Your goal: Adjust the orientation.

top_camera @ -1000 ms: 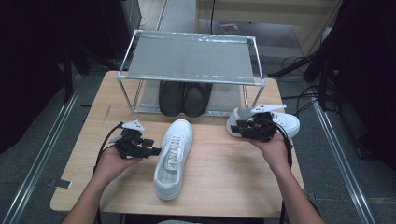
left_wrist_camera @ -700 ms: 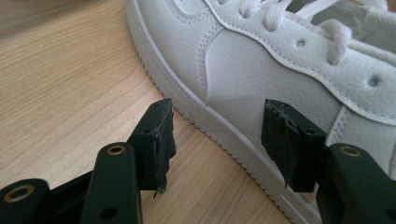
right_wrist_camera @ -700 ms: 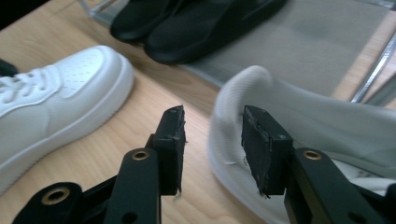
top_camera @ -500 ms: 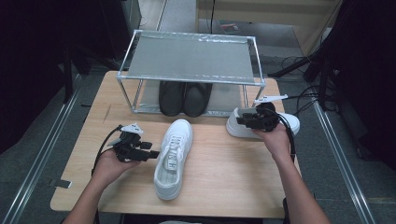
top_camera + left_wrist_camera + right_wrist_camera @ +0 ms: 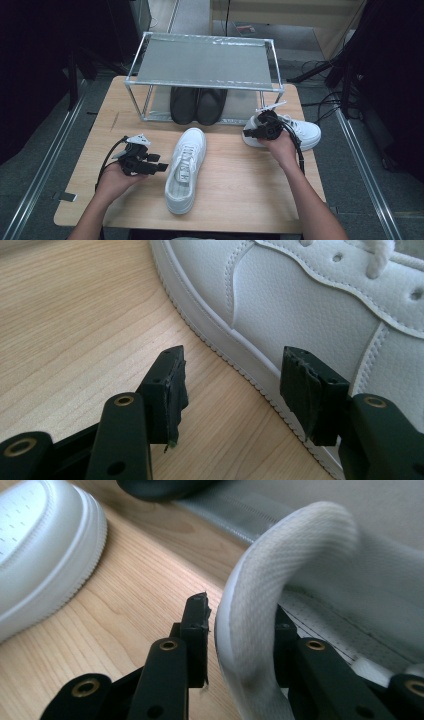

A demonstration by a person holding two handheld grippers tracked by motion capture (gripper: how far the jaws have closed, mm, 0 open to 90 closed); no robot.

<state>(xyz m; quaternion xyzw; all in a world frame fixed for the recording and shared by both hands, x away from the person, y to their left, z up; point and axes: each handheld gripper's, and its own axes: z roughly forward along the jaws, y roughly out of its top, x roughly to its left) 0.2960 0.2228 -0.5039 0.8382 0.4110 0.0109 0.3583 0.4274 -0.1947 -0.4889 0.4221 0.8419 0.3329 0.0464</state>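
White leather sneakers are handled on the wooden table (image 5: 235, 190). From above, one sneaker (image 5: 186, 167) lies midway; black shoes (image 5: 197, 105) are shelved in the rack (image 5: 205, 62). The left gripper (image 5: 230, 390) is held wide beside its sole, ungripped. The right gripper (image 5: 240, 635) has just been closing, one jaw either side of the second sneaker's (image 5: 300, 580) heel collar. Shelving is judged still outstanding.

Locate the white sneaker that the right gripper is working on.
In the high view the white sneaker lies at the table's right edge, just right of the shoe rack, with the right gripper at its heel collar, one jaw inside, one outside.
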